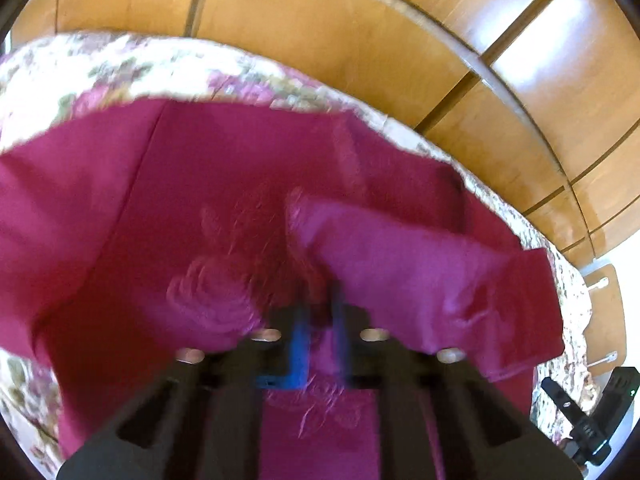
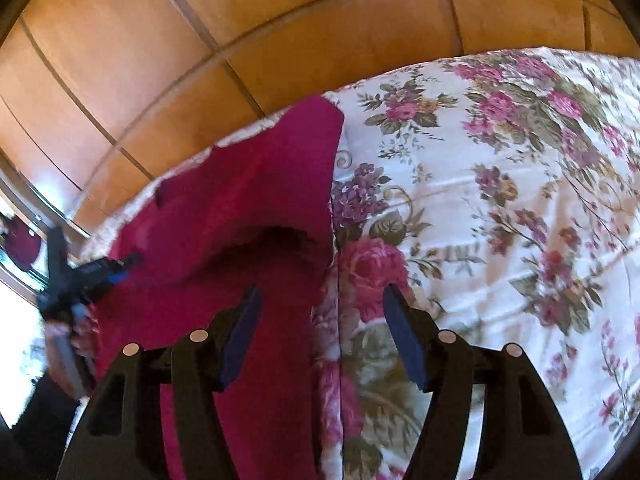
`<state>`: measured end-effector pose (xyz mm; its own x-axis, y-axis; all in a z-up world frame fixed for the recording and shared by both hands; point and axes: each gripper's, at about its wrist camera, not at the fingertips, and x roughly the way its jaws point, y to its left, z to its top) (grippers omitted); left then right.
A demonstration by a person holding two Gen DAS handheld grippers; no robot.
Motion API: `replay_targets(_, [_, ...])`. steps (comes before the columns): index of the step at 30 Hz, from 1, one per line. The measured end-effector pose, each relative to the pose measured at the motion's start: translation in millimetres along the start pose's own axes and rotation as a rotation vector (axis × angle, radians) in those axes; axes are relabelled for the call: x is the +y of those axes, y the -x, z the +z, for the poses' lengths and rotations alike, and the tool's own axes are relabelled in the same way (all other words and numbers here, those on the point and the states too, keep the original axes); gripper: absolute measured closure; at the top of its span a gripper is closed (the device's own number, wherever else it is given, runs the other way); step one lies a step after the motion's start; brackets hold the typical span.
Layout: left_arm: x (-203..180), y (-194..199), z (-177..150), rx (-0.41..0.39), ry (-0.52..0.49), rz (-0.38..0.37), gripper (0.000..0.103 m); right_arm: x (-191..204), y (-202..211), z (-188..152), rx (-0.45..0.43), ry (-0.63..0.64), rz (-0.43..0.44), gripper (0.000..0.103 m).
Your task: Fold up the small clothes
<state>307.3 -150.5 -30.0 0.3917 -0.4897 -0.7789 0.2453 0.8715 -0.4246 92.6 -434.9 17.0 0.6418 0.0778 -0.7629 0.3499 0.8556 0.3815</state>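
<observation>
**Left gripper pinches the magenta garment; right gripper hangs open over its edge**

In the left wrist view, the left gripper (image 1: pixel 320 320) sits nearest, its blue-padded fingers (image 1: pixel 298 344) drawn close together with a fold of the magenta garment (image 1: pixel 200 200) caught between them, so it is clamped on the cloth. The picture is blurred, but raised stitching in a rose-like swirl shows on the fabric just left of the fingers. To the right, a loose flap of the same garment lies doubled over the rest. Beyond it the cloth spreads wide over the floral bedspread (image 1: pixel 100 64), whose pale border shows along the far and right edges. Farthest off is a wooden panelled wall (image 1: pixel 340 28). At the near right edge, the right gripper's black body is partly in view.

In the right wrist view, the right gripper (image 2: pixel 322 336) stands with its jaws wide apart and nothing between the pads; its fingers (image 2: pixel 240 336) straddle the garment's right edge, where magenta meets the flowered bedspread (image 2: pixel 500 200). The garment (image 2: pixel 260 200) runs away to the far left, with a dark pocket under a raised fold. At far left the left gripper (image 2: pixel 92 276) is seen at the cloth's left side, blurred. The wooden wall (image 2: pixel 200 40) closes the scene behind.
</observation>
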Motion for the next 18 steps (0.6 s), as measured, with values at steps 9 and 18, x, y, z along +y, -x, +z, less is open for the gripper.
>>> replay_targets(9, [18.9, 56.2, 20.5, -0.176, 0.016, 0.102, 0.097, 3.9, -36.2, 12.5, -0.016, -0.021, -0.108, 0.060])
replay_targets(18, [30.9, 7.2, -1.4, -0.092, -0.026, 0.244, 0.095, 53.5, 14.1, 12.9, -0.055, 0.207, -0.041, 0.043])
